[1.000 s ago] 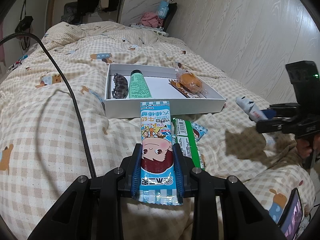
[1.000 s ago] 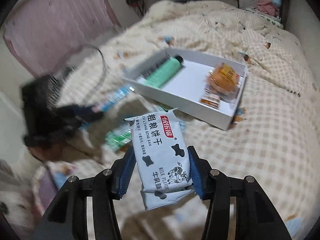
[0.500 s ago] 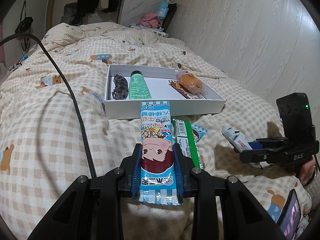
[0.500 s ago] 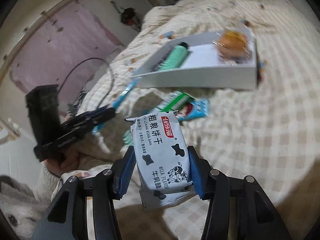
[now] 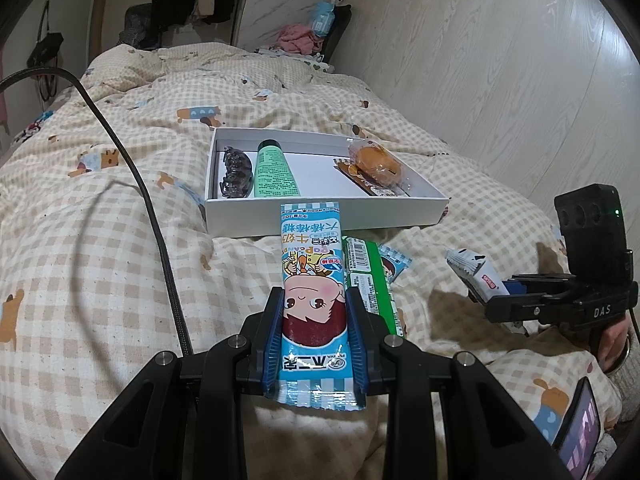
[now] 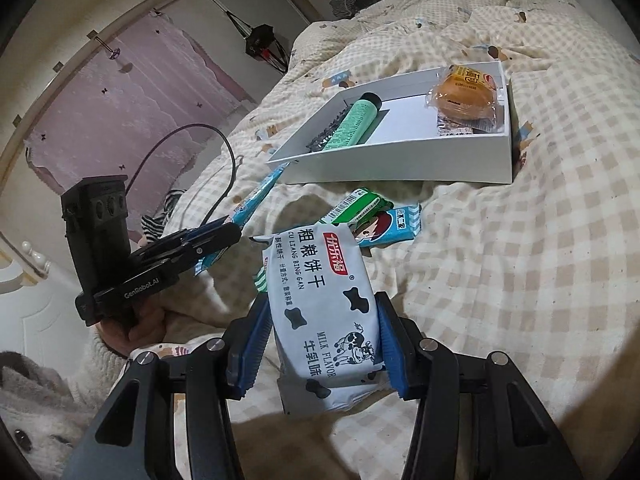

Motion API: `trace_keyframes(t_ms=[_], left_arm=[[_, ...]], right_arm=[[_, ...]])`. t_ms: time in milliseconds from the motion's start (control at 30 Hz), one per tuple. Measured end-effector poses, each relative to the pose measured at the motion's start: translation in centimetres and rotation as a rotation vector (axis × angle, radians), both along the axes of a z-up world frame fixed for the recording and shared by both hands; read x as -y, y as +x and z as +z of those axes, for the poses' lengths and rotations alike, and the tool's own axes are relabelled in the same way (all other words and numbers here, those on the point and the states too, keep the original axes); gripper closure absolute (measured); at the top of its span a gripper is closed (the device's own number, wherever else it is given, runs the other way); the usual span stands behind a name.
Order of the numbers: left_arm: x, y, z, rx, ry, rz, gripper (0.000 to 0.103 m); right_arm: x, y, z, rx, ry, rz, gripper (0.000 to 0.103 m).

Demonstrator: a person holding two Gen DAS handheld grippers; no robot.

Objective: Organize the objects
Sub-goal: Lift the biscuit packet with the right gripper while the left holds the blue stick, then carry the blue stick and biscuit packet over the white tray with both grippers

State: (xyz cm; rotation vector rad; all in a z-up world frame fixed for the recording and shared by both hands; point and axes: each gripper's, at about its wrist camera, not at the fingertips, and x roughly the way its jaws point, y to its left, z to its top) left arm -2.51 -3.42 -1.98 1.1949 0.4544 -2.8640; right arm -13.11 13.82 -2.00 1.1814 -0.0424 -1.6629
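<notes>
The left gripper (image 5: 314,332) is clamped narrowly on a long light-blue candy packet printed with a cartoon face (image 5: 312,292), which points straight toward the shallow white cardboard box (image 5: 328,218) on the beige checked bedspread (image 5: 100,260). The right gripper (image 6: 320,340) pinches, at a middling width, a white biscuit pack with black cow patches (image 6: 320,292), off to the right and nearer than the box.

Inside the box a dark toothed hair claw (image 5: 234,174) and a mint-green squeeze tube (image 5: 274,170) lie side by side at the left, and an orange bun in clear wrap (image 5: 376,162) sits at the right on a flat printed sachet (image 5: 362,178). The middle floor of the box is bare. Just in front of the near wall, a green barcoded carton (image 5: 366,280) and a small blue cartoon wrapper (image 5: 394,266) lie on the bedspread.

The step in hand looks like carrying both snacks into the box. To do it well, lift each pack clear over the near wall before lowering, aim for the bare middle strip, lay the candy parallel to the tube, and release only once it rests flat. Going one hand at a time would keep the grippers from colliding above the box.
</notes>
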Motion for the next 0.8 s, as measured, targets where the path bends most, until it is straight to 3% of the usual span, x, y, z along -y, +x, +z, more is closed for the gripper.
trace_keyframes(t_ms=[233,400,533,633,700,767,800], left_arm=[[0.0,0.2,0.3,-0.004,-0.015,0.016,0.07],[0.8,1.2,4.5,-0.125,-0.03,0.03,0.07],[1.8,-0.7,7.8,-0.203,-0.04,0.044,0.07],[1.8,-2.7,11.4,-0.269,-0.145,0.045,0.07],[1.9,-3.6,14.3,-0.362,-0.2,0.05,0.07],[1.9,-4.3,16.3,-0.472,-0.236,0.093,0.07],[1.9,-4.7,17.0,-0.51,-0.241,0.135,0.07]], right_arm=[[-0.1,0.0,0.5,-0.006,0.031,-0.01,0.051],[0.3,-1.2,3.8,-0.016,-0.006,0.0,0.051],[1.9,-2.2,8.2,-0.139,-0.052,0.019,0.051],[3.8,-2.9,11.7,-0.211,-0.102,0.009,0.051],[4.5,-2.9,13.9,-0.275,-0.175,0.027,0.051],[5.3,-2.6,16.1,-0.387,-0.264,-0.002,0.051],[5.3,-2.1,17.1,-0.493,-0.302,-0.089,0.051]])
